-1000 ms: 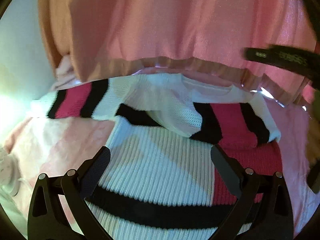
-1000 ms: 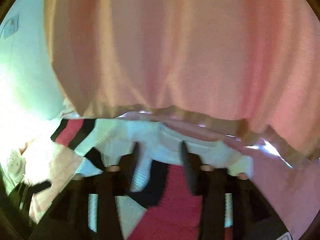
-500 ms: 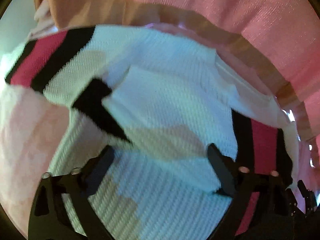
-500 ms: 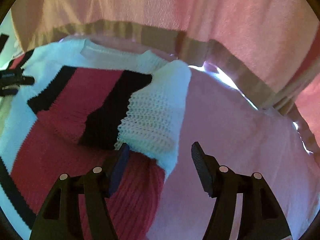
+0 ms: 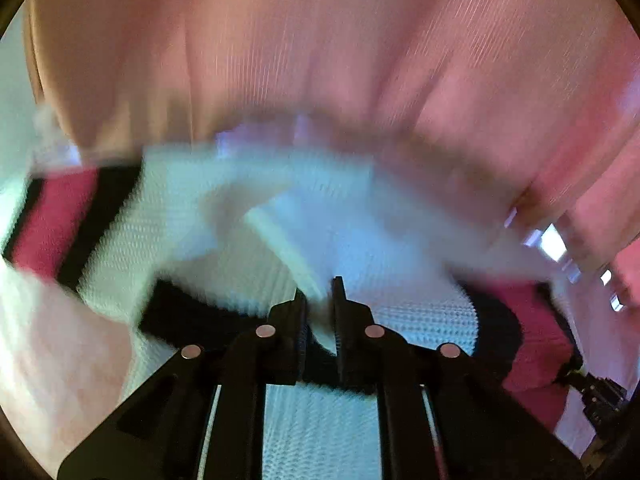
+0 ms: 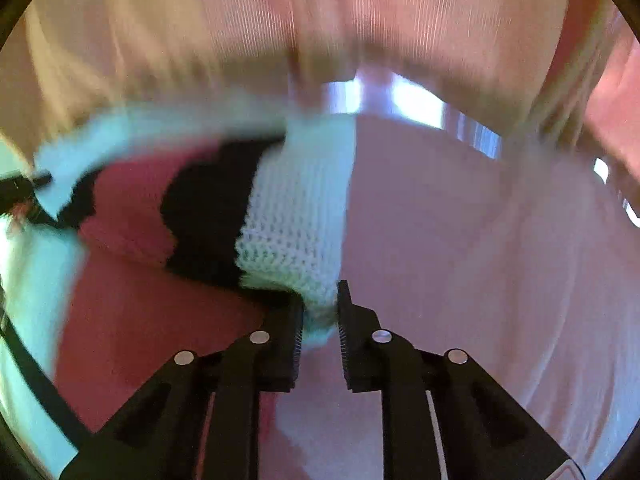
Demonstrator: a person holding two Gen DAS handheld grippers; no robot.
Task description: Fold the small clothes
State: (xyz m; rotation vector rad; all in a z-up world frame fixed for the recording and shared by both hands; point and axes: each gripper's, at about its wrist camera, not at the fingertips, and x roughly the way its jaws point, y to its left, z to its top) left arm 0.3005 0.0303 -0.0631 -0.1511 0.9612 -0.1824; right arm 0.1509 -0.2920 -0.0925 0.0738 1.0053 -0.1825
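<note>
The striped knit sweater (image 5: 256,248) lies on a pink-covered bed (image 6: 480,260) near the curtain-side edge. The left tongs (image 5: 320,300) have just closed and are clamped on a white fold; the right tongs (image 6: 320,304) have just closed on its white cuff (image 6: 296,220). Lift both pinches evenly, keep the knit taut, and carry them across without dragging the body

Chunky ribbed knit sweater (image 6: 292,216), matt black claw (image 6: 320,312)

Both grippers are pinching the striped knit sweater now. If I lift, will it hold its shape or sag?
The sweater will likely sag between the grips: it already bunches and folds. Its chunky knit probably stretches. The ribbed fingers likely won't slip.
</note>
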